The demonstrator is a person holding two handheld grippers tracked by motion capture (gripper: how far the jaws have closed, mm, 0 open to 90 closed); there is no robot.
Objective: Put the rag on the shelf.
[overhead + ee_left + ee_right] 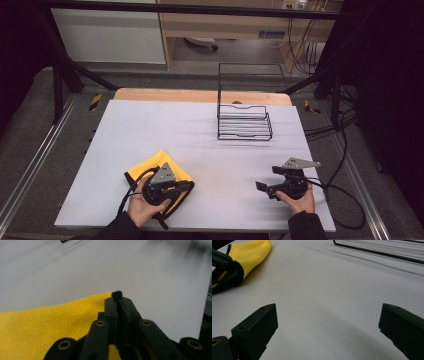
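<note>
Counter (210, 145) first: a pale sheet covers it, and you work at its near edge with one pair of tongs in each hand. Toward the far side, right of centre, stands a black wire basket (244, 126) with a tall wire back; nothing lies in it as far as the high view shows, only its bare rungs.

Next in size is the yellow cloth (161, 161), lying at the near left of the counter, well apart from the basket. It has a dark trim along its edge, which the right gripper view catches at the upper left (235, 272).

Your left tongs (186, 186) sit over the near right part of the cloth. Seen from the left gripper view, the jaws are pressed together, with a small dark tuft (117, 294) of the cloth's trim pinched at their tips, so you appear to have the cloth by its corner. Your right tongs (261, 187) rest at the near right with jaws spread wide and nothing between them, only bare counter.

The step in hand looks like drawing or folding the cloth by that gripped corner. The next move likely calls for keeping the pinch firm, since so little fabric is caught, and for bringing the right tongs across to take a second corner.
</note>
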